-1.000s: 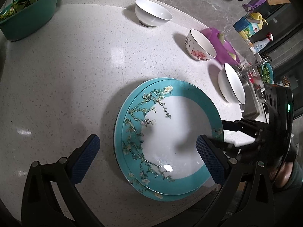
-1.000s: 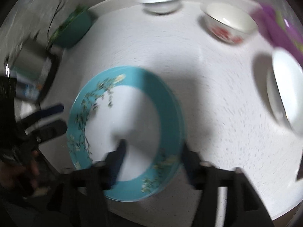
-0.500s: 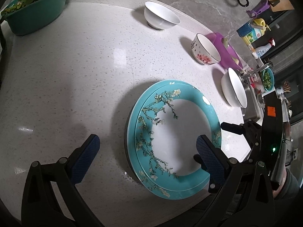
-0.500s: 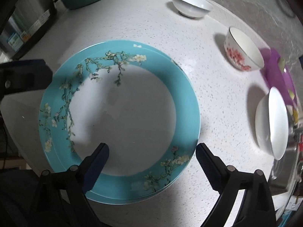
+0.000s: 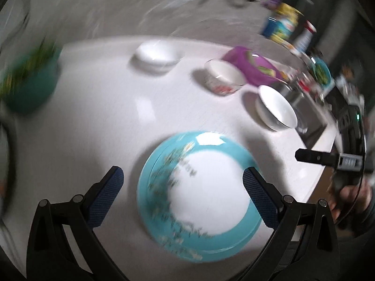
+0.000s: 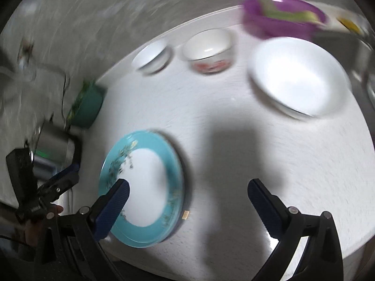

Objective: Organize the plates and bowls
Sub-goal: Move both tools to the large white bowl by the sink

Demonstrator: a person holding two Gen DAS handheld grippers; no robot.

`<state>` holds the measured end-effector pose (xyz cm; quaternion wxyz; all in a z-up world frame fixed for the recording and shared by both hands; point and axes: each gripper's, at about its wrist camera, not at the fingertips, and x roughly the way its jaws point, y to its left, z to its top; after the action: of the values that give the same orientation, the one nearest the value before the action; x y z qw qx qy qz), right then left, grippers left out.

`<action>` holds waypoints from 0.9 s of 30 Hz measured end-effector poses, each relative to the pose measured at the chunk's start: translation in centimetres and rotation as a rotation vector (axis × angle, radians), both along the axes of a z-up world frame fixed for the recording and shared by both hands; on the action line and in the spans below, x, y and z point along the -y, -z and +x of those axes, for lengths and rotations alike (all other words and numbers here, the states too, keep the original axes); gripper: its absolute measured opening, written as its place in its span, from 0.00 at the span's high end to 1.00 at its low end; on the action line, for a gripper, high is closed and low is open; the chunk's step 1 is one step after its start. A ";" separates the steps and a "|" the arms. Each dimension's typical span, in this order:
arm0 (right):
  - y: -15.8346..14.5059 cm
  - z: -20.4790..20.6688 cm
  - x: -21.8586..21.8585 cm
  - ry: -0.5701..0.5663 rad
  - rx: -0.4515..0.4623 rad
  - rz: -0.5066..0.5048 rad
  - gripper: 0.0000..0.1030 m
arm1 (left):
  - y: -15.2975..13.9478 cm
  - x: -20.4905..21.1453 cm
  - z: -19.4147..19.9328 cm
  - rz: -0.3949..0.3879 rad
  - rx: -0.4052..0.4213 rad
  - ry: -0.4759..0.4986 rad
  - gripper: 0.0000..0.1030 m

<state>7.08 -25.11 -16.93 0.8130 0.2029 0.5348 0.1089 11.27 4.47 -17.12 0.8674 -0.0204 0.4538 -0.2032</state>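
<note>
The turquoise blossom-patterned plates (image 5: 199,194) lay stacked on the white speckled bench (image 6: 269,154); three bowls, the large white bowl (image 6: 300,77) nearest, remained apart. My right gripper (image 6: 187,203), fingers just opening, and left gripper (image 5: 182,194) gaped empty.

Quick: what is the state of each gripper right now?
Left gripper: open, holding nothing.
Right gripper: open, its jaws have just been opening, nothing between them.

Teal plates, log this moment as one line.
teal plates: stacked on counter | left tongs: open, empty | right tongs: open, empty, just opened | bowls: three, unstacked
</note>
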 end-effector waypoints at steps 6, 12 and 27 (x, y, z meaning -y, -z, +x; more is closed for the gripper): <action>-0.6 -2.8 5.9 0.132 0.023 0.083 0.00 | -2.8 8.0 0.0 0.038 0.101 0.199 0.00; -1.2 -3.5 12.5 0.195 0.049 0.076 0.00 | -3.2 16.5 1.3 0.023 0.058 0.243 0.00; 3.0 8.6 24.0 0.070 -0.072 0.162 0.32 | 5.3 31.0 12.7 0.055 -0.298 -0.080 0.01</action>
<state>15.64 -49.15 -19.91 0.7776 0.2902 0.5456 0.1160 23.94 -26.54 -22.37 0.7982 -0.0446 0.5816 -0.1507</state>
